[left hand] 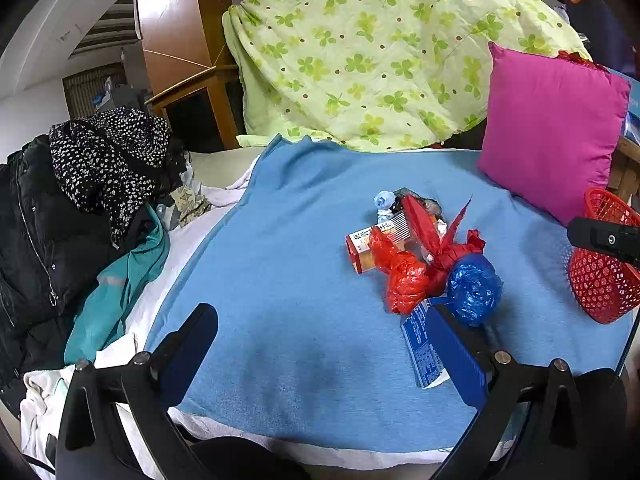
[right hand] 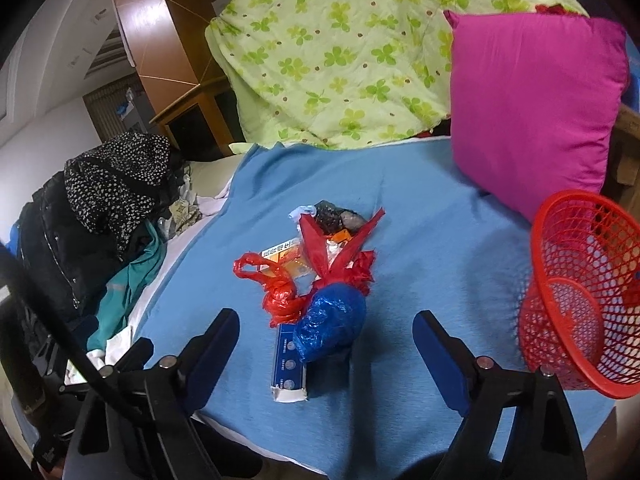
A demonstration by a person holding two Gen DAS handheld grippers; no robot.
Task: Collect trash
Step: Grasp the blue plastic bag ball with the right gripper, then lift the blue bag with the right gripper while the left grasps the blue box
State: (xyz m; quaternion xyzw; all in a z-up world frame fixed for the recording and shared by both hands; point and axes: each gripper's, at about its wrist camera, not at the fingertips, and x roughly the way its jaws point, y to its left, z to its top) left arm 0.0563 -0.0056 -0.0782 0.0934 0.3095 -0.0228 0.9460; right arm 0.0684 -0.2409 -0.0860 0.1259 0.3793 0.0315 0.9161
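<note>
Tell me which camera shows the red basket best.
The right wrist view: the red basket shows nearly whole, open mouth and mesh wall visible. In the left wrist view it sits at the edge, partly hidden behind a black bar.

A bed covered by a blue blanket point(left hand: 288, 280) over a white sheet point(left hand: 188, 240). At its far side, a heaped green quilt printed with clover leaves point(left hand: 360, 52), and a magenta cushion point(left hand: 552, 128) propped upright at right. At left, piled clothing: a black padded jacket point(left hand: 36, 240), a black-and-white spotted garment point(left hand: 108, 152), a teal garment point(left hand: 116, 300). Behind, a glossy wooden cabinet point(left hand: 176, 28), white wall point(left hand: 28, 116) and ceiling; light glares off the cabinet's panel.
</note>
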